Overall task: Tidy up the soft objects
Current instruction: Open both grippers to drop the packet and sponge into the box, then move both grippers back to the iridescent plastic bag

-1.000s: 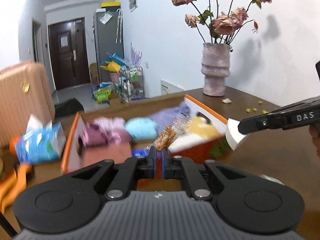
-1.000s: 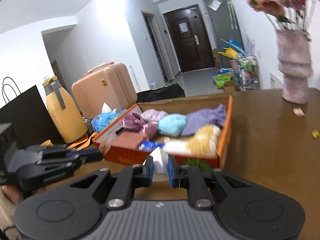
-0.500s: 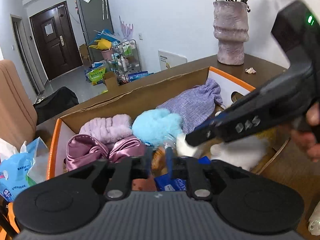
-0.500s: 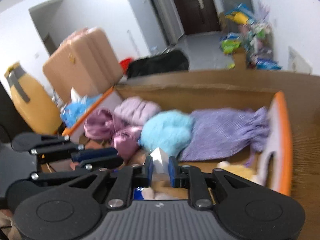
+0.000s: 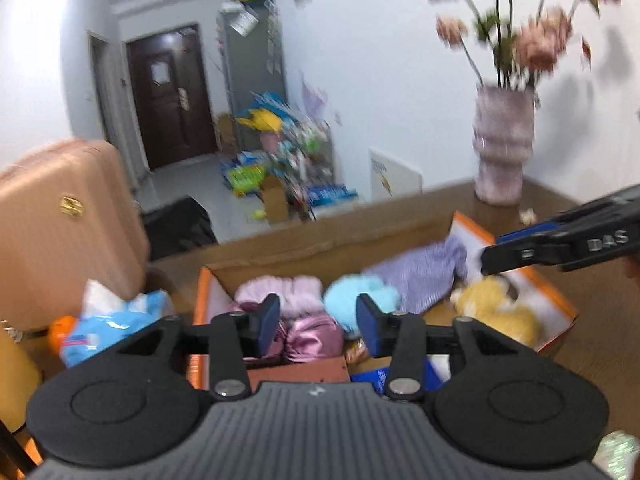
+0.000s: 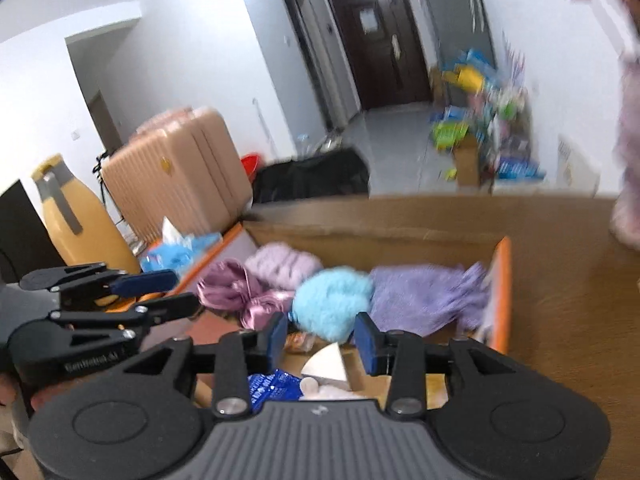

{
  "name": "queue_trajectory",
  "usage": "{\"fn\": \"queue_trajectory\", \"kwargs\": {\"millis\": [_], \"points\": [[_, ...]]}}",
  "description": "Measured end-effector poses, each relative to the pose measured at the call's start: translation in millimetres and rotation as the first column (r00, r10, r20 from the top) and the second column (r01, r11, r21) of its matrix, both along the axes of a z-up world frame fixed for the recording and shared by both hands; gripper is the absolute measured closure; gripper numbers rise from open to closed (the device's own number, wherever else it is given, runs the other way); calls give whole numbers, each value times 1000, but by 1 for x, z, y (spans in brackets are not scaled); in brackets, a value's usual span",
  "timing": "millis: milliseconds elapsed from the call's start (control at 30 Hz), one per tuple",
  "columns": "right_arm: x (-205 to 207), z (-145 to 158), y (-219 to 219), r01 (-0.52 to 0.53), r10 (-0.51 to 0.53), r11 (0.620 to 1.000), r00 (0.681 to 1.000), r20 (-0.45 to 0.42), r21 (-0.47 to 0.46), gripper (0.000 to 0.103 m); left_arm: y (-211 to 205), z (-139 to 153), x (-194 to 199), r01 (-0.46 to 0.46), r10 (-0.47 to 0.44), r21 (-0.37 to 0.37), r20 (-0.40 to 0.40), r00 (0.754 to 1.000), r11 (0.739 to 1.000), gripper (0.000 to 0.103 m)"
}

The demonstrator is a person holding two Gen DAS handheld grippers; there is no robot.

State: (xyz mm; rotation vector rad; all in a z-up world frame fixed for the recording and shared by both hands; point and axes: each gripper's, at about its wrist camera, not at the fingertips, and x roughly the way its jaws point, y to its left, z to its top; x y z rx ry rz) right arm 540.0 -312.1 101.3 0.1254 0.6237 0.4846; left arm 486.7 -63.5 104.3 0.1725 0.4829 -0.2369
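Observation:
An orange-edged cardboard box (image 5: 554, 298) holds a lilac fluffy piece (image 5: 280, 286), a pink satin scrunchie (image 5: 312, 334), a blue fluffy ball (image 5: 360, 300), a purple knit pouch (image 5: 416, 276) and a yellow plush (image 5: 496, 314). My left gripper (image 5: 318, 322) hovers over the box's near left part; its jaws are opening with nothing between them. My right gripper (image 6: 322, 342) is also opening above the box (image 6: 502, 292). A white wedge (image 6: 326, 364) lies loose beneath it, beside a blue packet (image 6: 272, 388). Neither pad touches the wedge. The blue ball (image 6: 328, 300) sits just ahead.
A vase of dried flowers (image 5: 502, 148) stands on the brown table (image 6: 560, 320) right of the box. A blue tissue pack (image 5: 112, 328), a yellow jug (image 6: 76, 220) and a pink suitcase (image 5: 60, 232) are to the left. The left gripper (image 6: 180, 292) shows in the right wrist view.
Both grippers were shut, went in over the box, then drew back and up while their jaws spread. The white wedge left the right gripper and now lies in the box.

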Motion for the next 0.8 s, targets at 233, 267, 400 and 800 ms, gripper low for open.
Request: {"fn": "queue_trajectory", "kwargs": {"millis": [233,267,400,800], "points": [[-116,48,-21,162,-124,983,933,338,-85,22,4,29,-97,-95,109,-79,187,976,992,17],[-129,50,-22,172,-127,981,921,369,-92,21,4,28,-110,-101,117,-88,208,971,991,12],[-176,47,-23,176,-111,979,883,455,-103,14,-2,30,-152,-90,117,-113,255,960,989,10],[-236,37,-23,172,-117,982,878,463,-77,14,-5,25,-216,-137,175,-149,280,944,979,4]]}}
